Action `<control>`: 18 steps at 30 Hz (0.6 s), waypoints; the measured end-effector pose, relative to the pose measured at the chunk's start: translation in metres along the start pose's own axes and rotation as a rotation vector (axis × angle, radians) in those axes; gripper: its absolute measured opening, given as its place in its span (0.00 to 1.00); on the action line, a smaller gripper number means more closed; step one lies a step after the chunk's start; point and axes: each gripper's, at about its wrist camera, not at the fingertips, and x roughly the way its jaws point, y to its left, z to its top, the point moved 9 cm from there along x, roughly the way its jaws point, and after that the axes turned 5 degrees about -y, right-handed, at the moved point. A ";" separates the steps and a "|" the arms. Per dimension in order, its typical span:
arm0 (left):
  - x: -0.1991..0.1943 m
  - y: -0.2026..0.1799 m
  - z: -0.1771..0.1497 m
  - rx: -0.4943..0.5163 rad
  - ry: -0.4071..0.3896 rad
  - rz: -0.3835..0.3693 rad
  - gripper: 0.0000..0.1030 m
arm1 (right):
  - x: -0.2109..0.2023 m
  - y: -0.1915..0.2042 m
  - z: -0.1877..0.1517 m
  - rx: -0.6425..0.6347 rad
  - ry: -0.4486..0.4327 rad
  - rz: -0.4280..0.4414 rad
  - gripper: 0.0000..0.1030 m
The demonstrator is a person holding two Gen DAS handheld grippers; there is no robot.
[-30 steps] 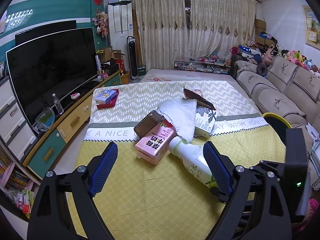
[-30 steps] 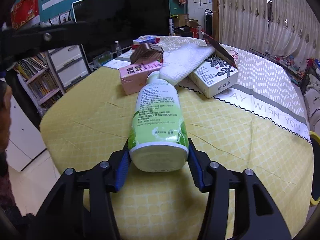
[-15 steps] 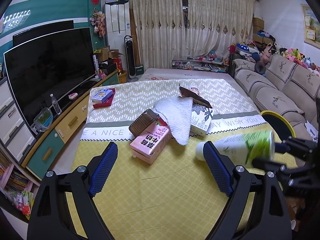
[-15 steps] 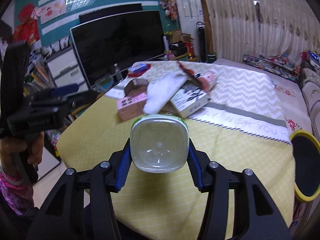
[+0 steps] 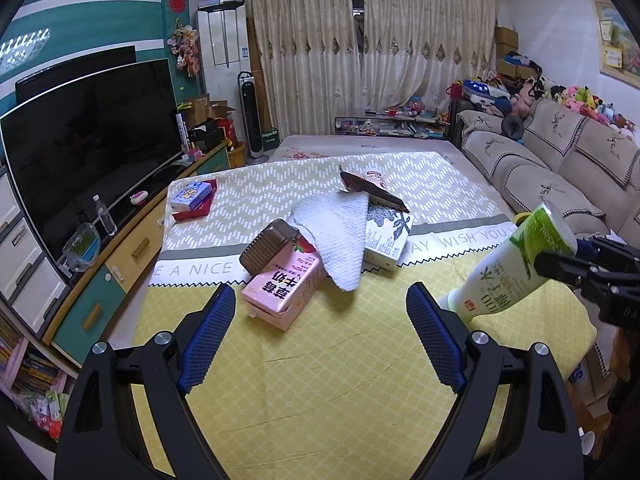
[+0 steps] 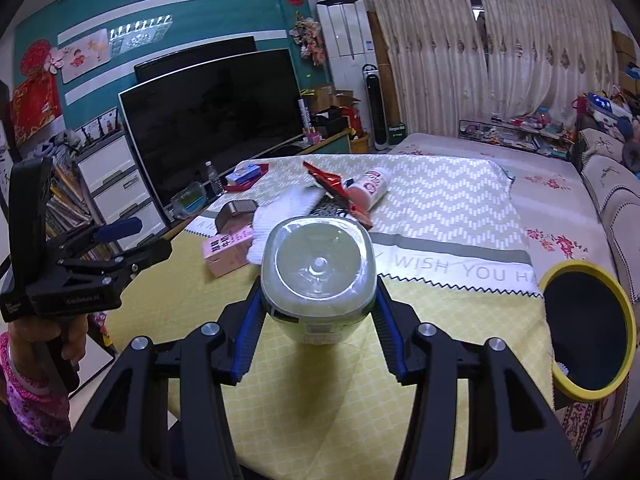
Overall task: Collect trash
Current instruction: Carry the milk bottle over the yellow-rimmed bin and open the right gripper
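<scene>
Now I have the green-and-white bottle [image 6: 318, 276] pinched in my right gripper [image 6: 318, 312], both blue pads pressed against its sides near the base, which faces the right wrist camera. From the left wrist view the same bottle [image 5: 516, 268] hangs in the air off the table's right side, neck tilted down toward the yellow tablecloth [image 5: 320, 380], clear of the surface.

My left gripper [image 5: 318, 340] hovers over the near part of the table with its fingers spread wide and nothing between them. In the right wrist view I see it at the left edge [image 6: 120, 236], carried by a hand [image 6: 48, 344] with a pink patterned sleeve.

The rest of the trash lies in a cluster across the middle of the table. A pink milk carton [image 5: 284, 290] lies flat, with a brown ridged container [image 5: 268, 246] leaning on its far end. A white paper towel [image 5: 334, 236] drapes over the carton's right corner and over a white box with a dark flower print [image 5: 386, 236]. A red-brown wrapper [image 5: 370, 190] sits on top of that box, and a pink-and-white cup [image 6: 370, 190] lies on its side just behind.

A black bin with a yellow rim [image 6: 588, 332] stands at the table's right edge, its mouth open toward me.
</scene>
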 end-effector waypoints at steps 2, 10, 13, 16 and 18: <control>0.000 -0.002 0.000 0.004 0.000 -0.002 0.84 | -0.002 -0.002 0.002 0.005 -0.007 -0.003 0.48; 0.003 -0.006 0.003 0.014 0.002 -0.008 0.84 | -0.008 -0.014 0.008 0.016 -0.025 -0.022 0.48; 0.004 -0.007 0.002 0.018 0.005 -0.009 0.84 | -0.010 -0.017 0.009 0.021 -0.029 -0.026 0.48; 0.006 -0.009 0.002 0.021 0.007 -0.012 0.84 | -0.014 -0.022 0.012 0.031 -0.041 -0.030 0.47; 0.006 -0.010 0.002 0.024 0.008 -0.013 0.84 | -0.020 -0.031 0.018 0.040 -0.059 -0.050 0.47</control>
